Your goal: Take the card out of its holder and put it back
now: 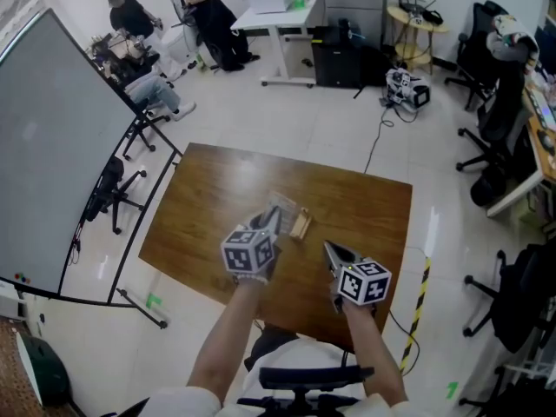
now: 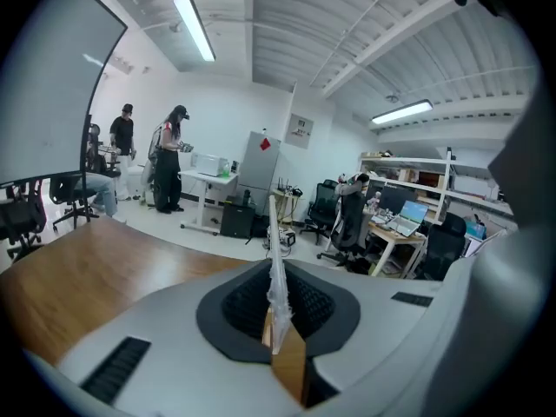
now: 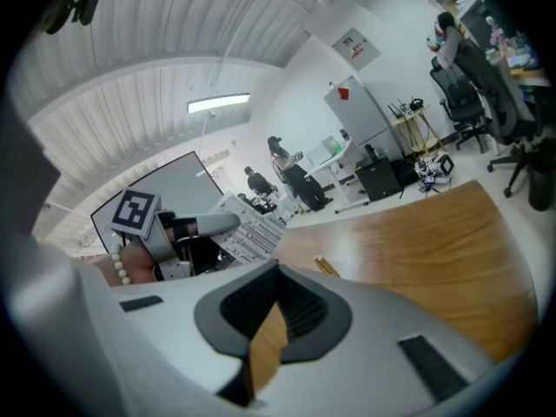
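My left gripper (image 1: 271, 221) is shut on a thin card (image 1: 282, 205) in a clear sleeve and holds it above the middle of the brown table (image 1: 365, 207). In the left gripper view the card (image 2: 275, 263) stands edge-on between the closed pads of that gripper (image 2: 277, 321). The small wooden holder (image 1: 301, 225) lies on the table just right of the card, with no card in it. My right gripper (image 1: 335, 253) hovers near the front right with its jaws shut on nothing. The right gripper view shows the printed card (image 3: 249, 231) and the holder (image 3: 327, 267) beyond that gripper (image 3: 269, 320).
A large grey board (image 1: 43, 146) on a wheeled stand is left of the table. Office chairs (image 1: 495, 137) and a desk stand at the right, a white desk (image 1: 278, 11) with people at the back. A cable (image 1: 375, 137) runs across the floor.
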`<state>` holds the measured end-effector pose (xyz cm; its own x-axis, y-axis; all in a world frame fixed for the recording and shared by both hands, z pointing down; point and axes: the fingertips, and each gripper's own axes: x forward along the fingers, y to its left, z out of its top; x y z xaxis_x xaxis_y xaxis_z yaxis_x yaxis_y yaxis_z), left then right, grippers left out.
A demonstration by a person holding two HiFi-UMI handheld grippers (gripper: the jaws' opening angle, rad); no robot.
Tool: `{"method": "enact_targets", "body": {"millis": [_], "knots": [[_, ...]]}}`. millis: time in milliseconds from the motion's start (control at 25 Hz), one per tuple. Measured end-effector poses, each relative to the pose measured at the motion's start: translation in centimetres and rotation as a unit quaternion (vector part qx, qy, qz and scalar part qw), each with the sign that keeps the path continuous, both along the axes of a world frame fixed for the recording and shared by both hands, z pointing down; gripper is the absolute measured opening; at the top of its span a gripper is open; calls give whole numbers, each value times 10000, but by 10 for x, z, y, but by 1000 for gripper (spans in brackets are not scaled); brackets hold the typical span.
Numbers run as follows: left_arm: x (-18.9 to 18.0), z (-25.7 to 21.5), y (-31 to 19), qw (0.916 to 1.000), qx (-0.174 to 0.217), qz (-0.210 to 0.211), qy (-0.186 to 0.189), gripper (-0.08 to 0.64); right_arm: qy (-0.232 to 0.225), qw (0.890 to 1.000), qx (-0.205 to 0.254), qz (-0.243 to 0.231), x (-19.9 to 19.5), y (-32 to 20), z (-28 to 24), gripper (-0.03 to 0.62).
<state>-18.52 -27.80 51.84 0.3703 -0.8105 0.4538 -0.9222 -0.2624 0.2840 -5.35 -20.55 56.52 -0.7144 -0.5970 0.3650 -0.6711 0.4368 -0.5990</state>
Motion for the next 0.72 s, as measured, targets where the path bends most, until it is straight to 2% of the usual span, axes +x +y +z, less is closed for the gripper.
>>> {"method": "enact_targets", "body": {"millis": [320, 720], "knots": [[-19, -15, 72, 9971, 219, -507, 515, 12, 67, 9998, 13, -161, -1, 23, -14, 6], [-20, -14, 134, 9931, 294, -816, 786, 12, 418, 9980, 277, -377, -5, 47, -21, 8]]}}
